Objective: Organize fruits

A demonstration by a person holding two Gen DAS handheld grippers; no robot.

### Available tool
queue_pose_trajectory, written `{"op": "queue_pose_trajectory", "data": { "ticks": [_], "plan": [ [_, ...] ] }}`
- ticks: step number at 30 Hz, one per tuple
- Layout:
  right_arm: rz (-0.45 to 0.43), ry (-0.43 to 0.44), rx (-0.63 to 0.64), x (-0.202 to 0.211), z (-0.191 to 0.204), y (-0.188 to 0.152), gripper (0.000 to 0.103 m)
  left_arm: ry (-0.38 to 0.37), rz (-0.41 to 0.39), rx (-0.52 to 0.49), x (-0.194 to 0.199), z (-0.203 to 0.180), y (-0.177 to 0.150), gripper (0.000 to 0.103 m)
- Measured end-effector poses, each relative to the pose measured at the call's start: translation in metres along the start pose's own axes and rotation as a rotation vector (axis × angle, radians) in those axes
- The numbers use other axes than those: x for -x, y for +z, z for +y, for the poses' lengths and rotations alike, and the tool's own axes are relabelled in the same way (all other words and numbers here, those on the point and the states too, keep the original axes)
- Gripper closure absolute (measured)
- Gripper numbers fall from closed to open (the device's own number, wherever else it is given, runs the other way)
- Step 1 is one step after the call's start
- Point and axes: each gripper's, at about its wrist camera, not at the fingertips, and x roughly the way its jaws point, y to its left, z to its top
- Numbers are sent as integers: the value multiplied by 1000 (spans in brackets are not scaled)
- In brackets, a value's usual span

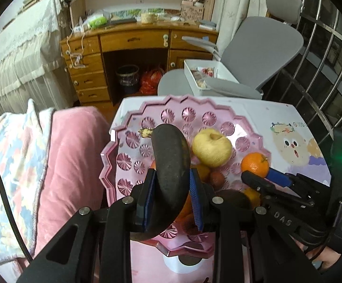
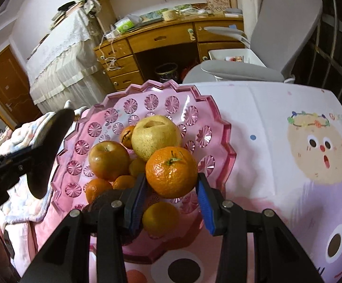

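Observation:
A pink scalloped fruit plate [image 1: 133, 146] [image 2: 208, 108] lies on the cartoon-print table. My left gripper [image 1: 172, 176] is shut on a blackened banana [image 1: 171, 165], held just above the plate's left half; the same banana [image 2: 48, 146] shows at the left of the right wrist view. My right gripper [image 2: 172, 184] is shut on a large orange [image 2: 172, 172] [image 1: 254, 165] above the plate's near right side. On the plate lie a yellow pear [image 2: 155, 135] [image 1: 212, 149], a red-yellow apple [image 2: 108, 159] and several small oranges [image 2: 97, 187].
The table cover [image 2: 289, 141] stretches to the right of the plate. A pink blanket [image 1: 74, 165] lies left of the table. Behind stand a grey chair [image 1: 253, 54] holding a white box [image 1: 206, 75], a wooden desk [image 1: 128, 40] and a metal window grille [image 1: 324, 59].

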Motion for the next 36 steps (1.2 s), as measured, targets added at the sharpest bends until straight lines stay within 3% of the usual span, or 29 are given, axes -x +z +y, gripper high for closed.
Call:
{"op": "queue_pose_trajectory", "data": {
  "ticks": [6,7,10,16,24,29,36],
  "plan": [
    [32,-2,-68,-6,2,2,58,-32,57,24,-15,12,1,76],
    [31,0,-78,-4,2,2,55,-32,55,20,-14,12,2,72],
    [11,-11,-88,6,5,2,43,-19,62,7,-9,11,5,40],
    [22,-37,-99,30,8,-6,39,-16,128,47,2,14,0,33],
    [106,-28,-128,58,0,-50,37,18,176,88,30,8,-36,27],
    [179,1,-175,74,-19,-89,31,49,224,103,53,-14,-74,27],
    [312,58,-194,115,-48,-144,25,73,295,120,92,-72,-135,25]
  ]
}}
